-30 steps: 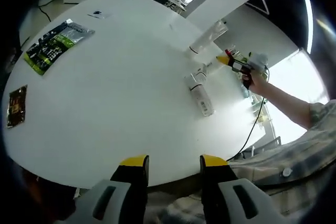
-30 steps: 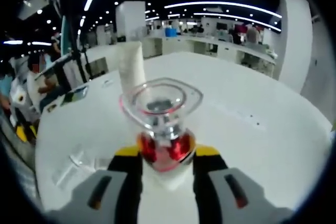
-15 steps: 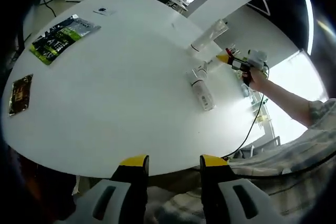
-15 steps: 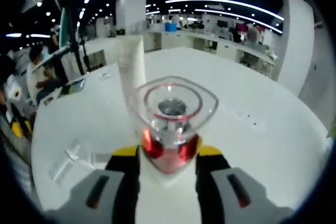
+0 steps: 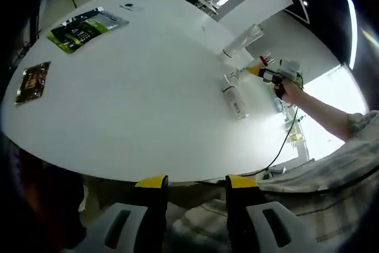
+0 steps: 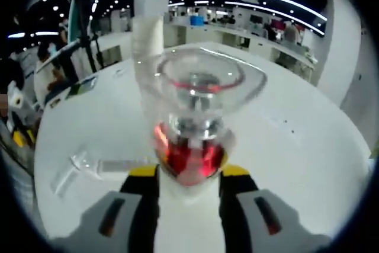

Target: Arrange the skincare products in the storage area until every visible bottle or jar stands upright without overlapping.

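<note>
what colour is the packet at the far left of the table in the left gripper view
Green and black, with a silver edge: the packet shows best in the left gripper view.

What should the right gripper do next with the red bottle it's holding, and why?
Probably lower the red bottle straight down onto bare table beside the tall white tube, then open. The right gripper holds it between its jaws, clear cap upward, so it looks upright already. A clear bottle lies on its side to the left, needing righting afterwards.

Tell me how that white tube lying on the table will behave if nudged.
The white tube lies on its side on the smooth table, so it would probably slide or roll easily. Its narrow shape suggests it's light and may tip once stood upright.
</note>
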A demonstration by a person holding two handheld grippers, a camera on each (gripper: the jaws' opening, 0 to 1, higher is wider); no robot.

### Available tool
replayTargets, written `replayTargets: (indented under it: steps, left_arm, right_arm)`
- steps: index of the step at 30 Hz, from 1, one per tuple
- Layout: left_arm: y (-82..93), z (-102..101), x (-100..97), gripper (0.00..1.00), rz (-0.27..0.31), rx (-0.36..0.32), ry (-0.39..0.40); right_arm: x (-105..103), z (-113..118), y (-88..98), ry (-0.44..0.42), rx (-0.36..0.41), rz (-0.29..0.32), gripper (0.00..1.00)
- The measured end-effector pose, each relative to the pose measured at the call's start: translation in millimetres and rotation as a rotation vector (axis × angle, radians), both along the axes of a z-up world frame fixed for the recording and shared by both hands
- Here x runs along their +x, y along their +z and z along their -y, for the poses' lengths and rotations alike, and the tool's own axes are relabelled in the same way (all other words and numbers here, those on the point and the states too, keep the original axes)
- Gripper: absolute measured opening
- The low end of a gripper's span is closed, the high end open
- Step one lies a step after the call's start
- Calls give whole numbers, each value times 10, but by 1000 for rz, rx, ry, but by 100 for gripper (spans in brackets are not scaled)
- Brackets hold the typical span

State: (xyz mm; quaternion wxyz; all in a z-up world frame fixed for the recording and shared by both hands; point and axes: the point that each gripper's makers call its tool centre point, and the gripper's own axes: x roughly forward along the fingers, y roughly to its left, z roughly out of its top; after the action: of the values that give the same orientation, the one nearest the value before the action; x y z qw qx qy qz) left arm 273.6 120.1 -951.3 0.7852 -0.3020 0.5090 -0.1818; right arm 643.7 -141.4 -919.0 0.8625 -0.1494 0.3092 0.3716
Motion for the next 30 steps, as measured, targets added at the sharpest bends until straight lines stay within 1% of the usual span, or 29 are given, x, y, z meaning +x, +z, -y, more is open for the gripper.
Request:
replayTargets:
  steps: [2,3,6,10,15,19,25,30]
  left_arm:
    - [-18,-25,-29,40,-5,2,3]
    - [-23,-36,-38,40,-5,2,5]
    - [-27,-72,-60,40,-9,2,19]
    - [-7,-132,-88,40,-11,1,42]
    - [-19,-179,-99,40,-18,7,43]
    - [-17,-192,-73,40,-15,8,38]
    - [3,-217,-44,40,-8,7,40]
    - [-22,-302,-93,40,-17,12,58]
  right_arm:
    - [6,-21,10,-5,18,-7,33]
    - [27,-12,5,-6,13,-3,33]
    - [33,-34,7,-10,30,-12,32]
    - [20,-51,17,-11,29,-11,31]
    - [-9,-99,51,-5,47,-13,30]
    - [48,-137,110,-7,64,-1,30]
    - [101,-224,97,6,55,5,31]
    - [150,-337,99,28,52,11,31]
